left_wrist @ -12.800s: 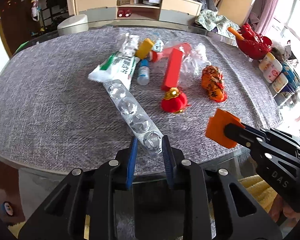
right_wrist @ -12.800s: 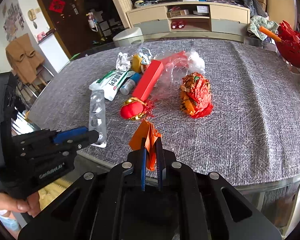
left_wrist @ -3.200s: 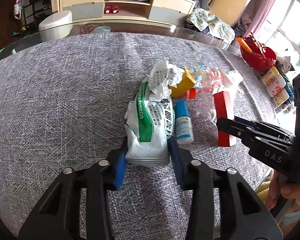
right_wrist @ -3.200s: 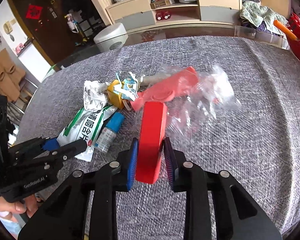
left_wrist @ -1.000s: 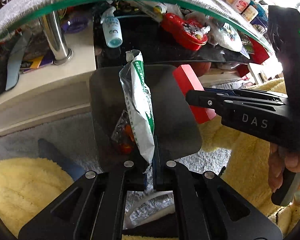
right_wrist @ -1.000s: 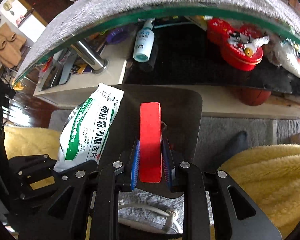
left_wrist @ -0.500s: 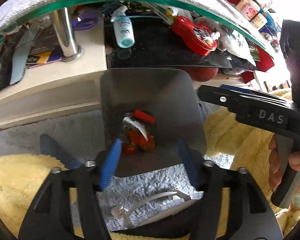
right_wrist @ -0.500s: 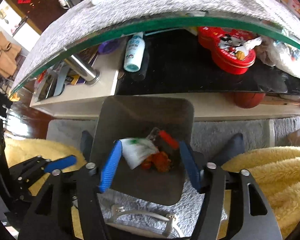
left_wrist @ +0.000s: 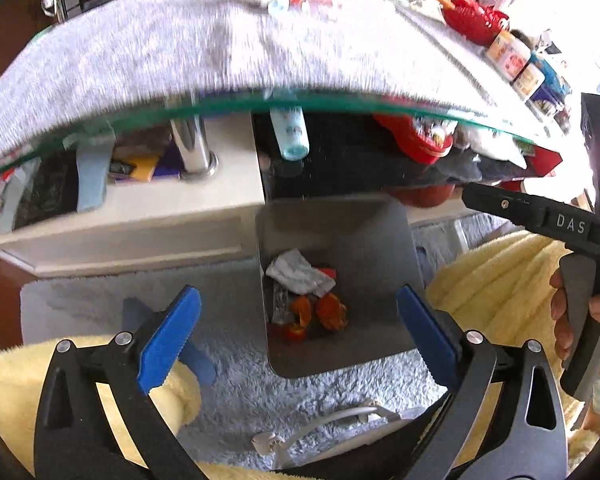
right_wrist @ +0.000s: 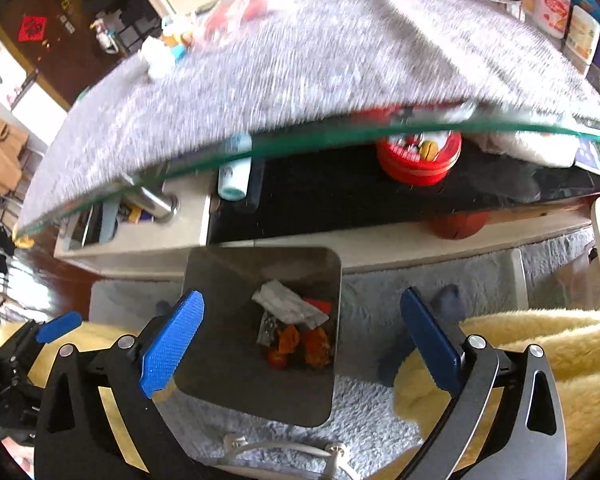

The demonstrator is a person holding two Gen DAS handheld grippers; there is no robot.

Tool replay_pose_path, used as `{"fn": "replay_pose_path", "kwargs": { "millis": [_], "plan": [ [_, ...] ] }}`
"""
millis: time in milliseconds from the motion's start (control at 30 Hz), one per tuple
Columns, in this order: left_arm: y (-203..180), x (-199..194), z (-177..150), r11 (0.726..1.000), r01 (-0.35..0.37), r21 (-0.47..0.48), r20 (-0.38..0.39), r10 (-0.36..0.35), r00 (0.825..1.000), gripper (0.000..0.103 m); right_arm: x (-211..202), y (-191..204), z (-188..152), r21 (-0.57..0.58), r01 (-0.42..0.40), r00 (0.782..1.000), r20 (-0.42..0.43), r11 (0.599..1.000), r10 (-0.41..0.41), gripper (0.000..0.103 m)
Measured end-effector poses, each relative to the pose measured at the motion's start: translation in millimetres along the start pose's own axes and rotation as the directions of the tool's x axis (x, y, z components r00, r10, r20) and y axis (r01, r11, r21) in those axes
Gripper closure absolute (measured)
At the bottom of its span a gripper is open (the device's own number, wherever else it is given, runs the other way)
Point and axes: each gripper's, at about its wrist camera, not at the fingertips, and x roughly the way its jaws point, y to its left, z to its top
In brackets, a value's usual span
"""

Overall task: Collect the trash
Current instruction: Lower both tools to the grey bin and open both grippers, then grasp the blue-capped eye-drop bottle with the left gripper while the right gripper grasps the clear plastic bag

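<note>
Left wrist shows our jaws wide and empty above the bin; drop done, next we fetch trash from the desk.

The grey tablecloth is smeared by motion blur, and the leftover items at its far edge are too blurred to identify. In the bin, the white packet hides most of a red piece. The right gripper's tips are cut off by the right edge.
</note>
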Motion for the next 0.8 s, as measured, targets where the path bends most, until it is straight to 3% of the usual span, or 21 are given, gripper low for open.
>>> {"fn": "replay_pose_path", "kwargs": {
  "millis": [500,800],
  "plan": [
    [10,-18,86,1.0,-0.018,0.006,0.093,0.018,0.995,0.008,-20,11,94,-0.048,0.048,0.991,0.124,0.998,-0.042,0.004],
    [19,3,150,1.0,-0.011,-0.014,0.112,0.012,0.994,0.009,2,24,154,-0.047,-0.01,0.989,0.147,0.999,0.017,0.004]
  ]
}}
